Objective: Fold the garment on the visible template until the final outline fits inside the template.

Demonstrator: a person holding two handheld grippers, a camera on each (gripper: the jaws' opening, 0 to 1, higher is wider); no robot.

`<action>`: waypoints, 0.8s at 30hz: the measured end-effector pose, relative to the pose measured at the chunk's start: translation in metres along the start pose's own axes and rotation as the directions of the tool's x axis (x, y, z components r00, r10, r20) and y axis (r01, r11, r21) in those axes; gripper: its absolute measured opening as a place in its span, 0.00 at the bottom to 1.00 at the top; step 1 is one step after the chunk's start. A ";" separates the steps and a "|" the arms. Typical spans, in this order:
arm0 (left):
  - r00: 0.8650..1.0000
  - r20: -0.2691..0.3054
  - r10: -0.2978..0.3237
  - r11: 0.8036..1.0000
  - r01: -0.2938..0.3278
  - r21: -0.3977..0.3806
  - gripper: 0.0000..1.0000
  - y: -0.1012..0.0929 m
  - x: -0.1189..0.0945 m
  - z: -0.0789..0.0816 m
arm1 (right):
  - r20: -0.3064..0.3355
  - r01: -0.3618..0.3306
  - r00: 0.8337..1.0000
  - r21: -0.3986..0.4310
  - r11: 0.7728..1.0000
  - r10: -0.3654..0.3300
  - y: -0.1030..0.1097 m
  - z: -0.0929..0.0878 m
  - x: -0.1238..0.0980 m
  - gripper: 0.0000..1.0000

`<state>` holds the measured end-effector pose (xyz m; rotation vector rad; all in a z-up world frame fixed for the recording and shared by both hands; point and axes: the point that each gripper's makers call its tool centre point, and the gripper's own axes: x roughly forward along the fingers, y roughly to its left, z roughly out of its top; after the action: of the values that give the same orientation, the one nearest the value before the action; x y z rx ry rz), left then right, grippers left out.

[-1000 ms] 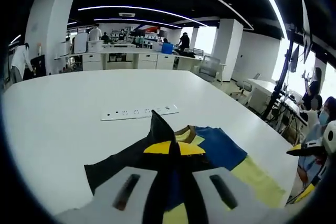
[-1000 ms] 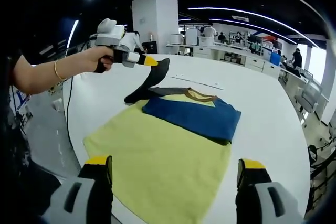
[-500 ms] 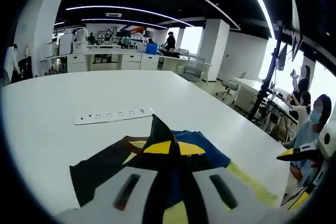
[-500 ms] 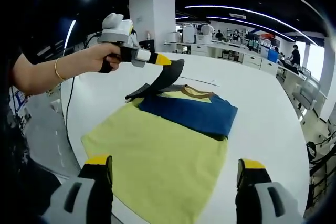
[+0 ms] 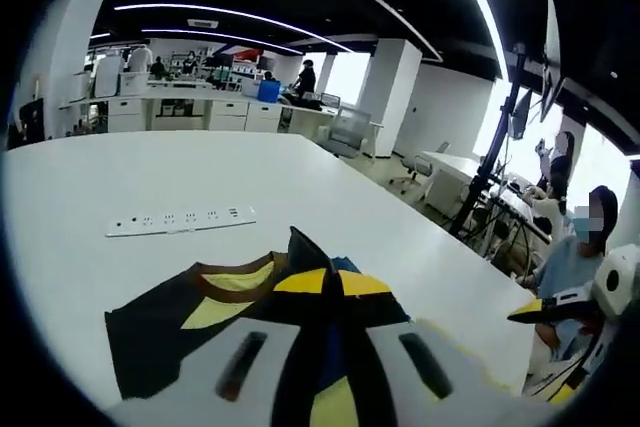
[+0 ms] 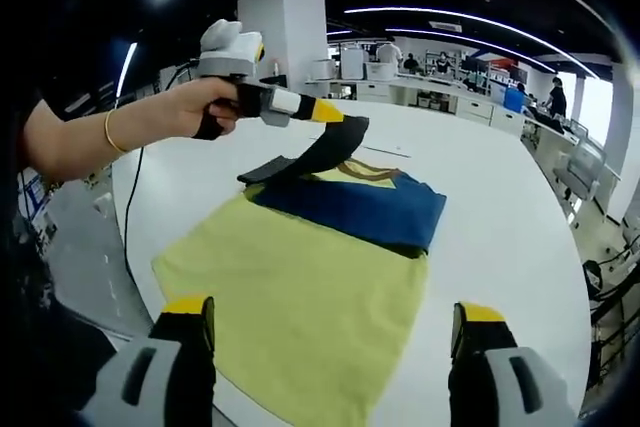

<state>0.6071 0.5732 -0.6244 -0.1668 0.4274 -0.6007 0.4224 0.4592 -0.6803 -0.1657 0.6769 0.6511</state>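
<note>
In the left gripper view, the left gripper (image 5: 322, 282) is clenched on the dark sleeve (image 5: 165, 322) of the garment (image 5: 235, 282) at 6 o'clock; carry it flat across the body, I judge (no twist). A power strip (image 5: 180, 218) lies at 10 o'clock on the white table (image 5: 200, 167).

In the right gripper view, the right gripper (image 6: 335, 332) stands released over the garment's yellow body at 6 o'clock; an open office lies beyond.
</note>
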 end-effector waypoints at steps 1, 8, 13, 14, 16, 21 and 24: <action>1.000 0.001 -0.007 1.000 0.007 -0.001 0.00 -0.002 0.001 0.000 | -0.001 0.002 1.000 0.001 1.000 -0.002 0.000 0.000 0.000 0.99; 0.998 -0.011 -0.066 0.998 0.066 -0.004 0.00 -0.022 0.009 -0.008 | -0.001 0.007 1.000 0.009 1.000 -0.007 -0.002 -0.003 -0.001 0.99; 0.995 -0.015 -0.100 0.995 0.099 -0.024 0.00 -0.034 0.015 -0.012 | 0.000 0.007 1.000 0.014 1.000 -0.007 -0.003 -0.004 -0.002 0.99; 0.994 -0.016 -0.106 0.994 0.106 -0.025 0.00 -0.036 0.016 -0.013 | 0.000 0.009 1.000 0.016 1.000 -0.009 -0.003 -0.005 -0.002 0.99; 0.992 -0.025 -0.123 0.992 0.122 -0.021 0.00 -0.043 0.019 -0.017 | 0.001 0.012 1.000 0.022 1.000 -0.012 -0.004 -0.006 -0.003 0.99; 0.985 -0.057 -0.160 0.987 0.159 -0.026 0.00 -0.056 0.027 -0.032 | -0.003 0.020 1.000 0.037 0.999 -0.020 -0.007 -0.012 -0.005 0.99; 0.982 -0.083 -0.171 0.985 0.169 -0.028 0.00 -0.061 0.031 -0.044 | -0.008 0.024 1.000 0.046 0.999 -0.023 -0.009 -0.015 -0.006 0.99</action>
<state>0.5796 0.5038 -0.6577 -0.1997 0.5051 -0.7735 0.4159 0.4439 -0.6886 -0.1330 0.6956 0.6120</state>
